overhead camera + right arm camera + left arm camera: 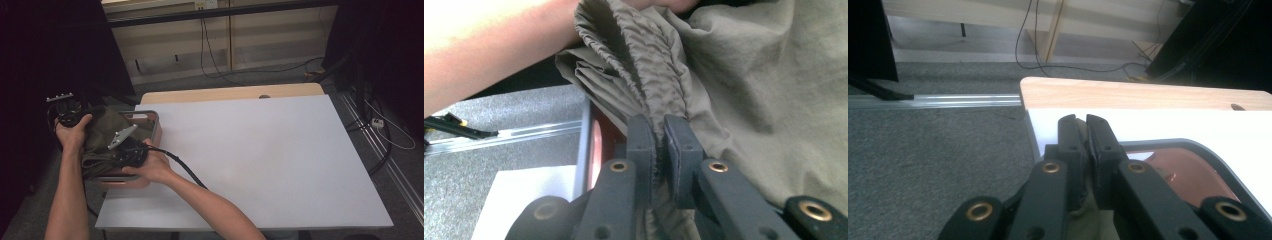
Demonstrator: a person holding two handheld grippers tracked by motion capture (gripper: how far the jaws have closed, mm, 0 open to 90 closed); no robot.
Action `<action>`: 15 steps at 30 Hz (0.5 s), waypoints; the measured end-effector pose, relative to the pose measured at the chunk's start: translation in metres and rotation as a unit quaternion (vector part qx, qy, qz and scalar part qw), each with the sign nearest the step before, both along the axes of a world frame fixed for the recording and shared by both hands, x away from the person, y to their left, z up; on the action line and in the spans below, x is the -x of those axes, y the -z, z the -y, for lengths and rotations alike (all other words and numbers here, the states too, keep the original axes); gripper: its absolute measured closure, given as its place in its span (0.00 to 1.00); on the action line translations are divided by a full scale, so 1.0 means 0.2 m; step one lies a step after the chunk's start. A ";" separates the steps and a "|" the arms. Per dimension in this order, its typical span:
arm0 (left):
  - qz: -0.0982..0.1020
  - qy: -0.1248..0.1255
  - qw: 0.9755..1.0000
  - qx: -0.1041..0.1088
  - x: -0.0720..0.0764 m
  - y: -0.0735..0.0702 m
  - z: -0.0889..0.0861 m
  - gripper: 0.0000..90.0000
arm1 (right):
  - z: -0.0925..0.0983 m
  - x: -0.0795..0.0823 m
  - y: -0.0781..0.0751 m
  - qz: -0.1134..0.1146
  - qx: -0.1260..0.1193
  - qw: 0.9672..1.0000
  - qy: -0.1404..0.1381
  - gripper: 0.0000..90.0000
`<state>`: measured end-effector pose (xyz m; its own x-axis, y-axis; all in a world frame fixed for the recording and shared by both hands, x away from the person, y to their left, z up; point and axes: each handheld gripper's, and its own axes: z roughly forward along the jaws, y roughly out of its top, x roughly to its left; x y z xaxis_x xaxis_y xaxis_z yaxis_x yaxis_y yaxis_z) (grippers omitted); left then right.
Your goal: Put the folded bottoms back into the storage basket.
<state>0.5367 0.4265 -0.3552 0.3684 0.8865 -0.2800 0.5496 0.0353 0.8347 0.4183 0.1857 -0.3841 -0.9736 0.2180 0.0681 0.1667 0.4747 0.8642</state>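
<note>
An olive-green cloth (pixel 102 127) lies bunched in a reddish basket with a grey rim (pixel 156 122) at the table's left edge. My left gripper (pixel 75 116) is at the cloth's left side; in the left gripper view its jaws (pixel 1087 122) are shut, with a bit of the cloth (pixel 1083 212) showing between them low down. My right gripper (pixel 114 150) is at the cloth's near side. In the right gripper view it (pixel 660 122) is shut on a gathered fold of the cloth (pixel 749 90). The basket's rim (pixel 1198 147) curves away to the right of the left jaws.
The white table top (pixel 260 150) stretches right of the basket, with a wooden strip (pixel 230 92) along its far edge. Grey carpet (pixel 938 150) and cables (pixel 215 60) lie beyond. My left forearm (pixel 489 45) crosses above the cloth.
</note>
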 end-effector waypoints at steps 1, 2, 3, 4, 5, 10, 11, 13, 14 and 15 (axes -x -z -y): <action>0.001 0.003 1.000 -0.001 0.00 0.00 0.01 0.96 | 0.00 0.00 0.00 0.000 0.002 1.000 0.000 0.91; 0.001 0.004 1.000 -0.002 0.00 0.00 0.01 0.96 | 0.00 -0.01 0.01 0.001 0.007 1.000 -0.001 0.91; 0.000 0.004 1.000 -0.002 -0.01 0.00 0.02 0.96 | 0.00 -0.01 0.01 -0.001 0.012 1.000 -0.004 0.91; 0.000 0.005 1.000 -0.001 -0.01 0.01 0.02 0.96 | 0.00 0.00 0.02 -0.003 0.018 1.000 -0.006 0.90; -0.001 0.006 1.000 -0.001 -0.01 0.01 0.02 0.96 | -0.01 0.00 0.03 -0.003 0.025 1.000 -0.010 0.90; -0.002 0.006 1.000 -0.002 -0.01 0.02 0.02 0.96 | -0.04 0.02 0.05 0.001 0.037 0.999 -0.012 0.90; -0.002 0.007 1.000 -0.002 -0.01 0.01 0.02 0.96 | -0.04 0.02 0.05 -0.003 0.035 0.999 -0.011 0.91; -0.002 0.005 1.000 0.001 0.00 0.01 0.01 0.96 | -0.05 0.01 0.05 -0.010 0.031 0.999 -0.010 0.90; -0.001 0.006 1.000 0.001 0.00 0.02 0.01 0.96 | -0.05 0.01 0.05 -0.012 0.029 0.999 -0.010 0.91; -0.003 0.008 1.000 -0.001 0.00 0.02 0.00 0.96 | -0.05 0.01 0.05 -0.011 0.029 0.999 -0.011 0.91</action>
